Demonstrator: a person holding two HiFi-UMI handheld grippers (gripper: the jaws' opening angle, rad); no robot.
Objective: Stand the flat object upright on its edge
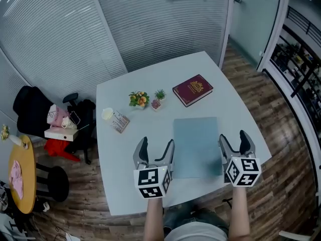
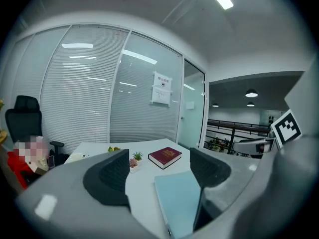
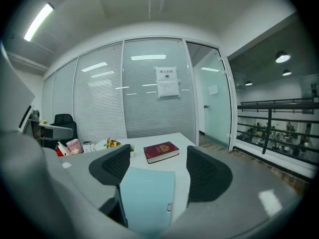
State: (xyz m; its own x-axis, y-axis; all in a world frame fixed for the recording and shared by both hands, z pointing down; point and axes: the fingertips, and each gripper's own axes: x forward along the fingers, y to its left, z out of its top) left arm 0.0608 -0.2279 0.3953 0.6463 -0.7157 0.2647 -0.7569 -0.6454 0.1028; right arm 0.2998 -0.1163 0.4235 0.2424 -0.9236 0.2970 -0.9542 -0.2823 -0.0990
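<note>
A pale blue flat folder [image 1: 196, 145] lies flat on the white table [image 1: 150, 82], near the front edge. It also shows in the left gripper view as a blue folder [image 2: 178, 203] and in the right gripper view as a blue folder [image 3: 148, 198]. My left gripper [image 1: 157, 147] hovers open just left of it, nothing between its fingers. My right gripper [image 1: 233, 140] stands open at the folder's right edge, also holding nothing. A dark red book [image 1: 192, 89] lies flat behind the folder.
Two small potted plants [image 1: 139, 99] and a white cup with a booklet [image 1: 116, 119] sit at the table's left. A black office chair [image 1: 35, 109], a box of pink items and a round yellow stool table [image 1: 22, 177] stand on the wood floor at left.
</note>
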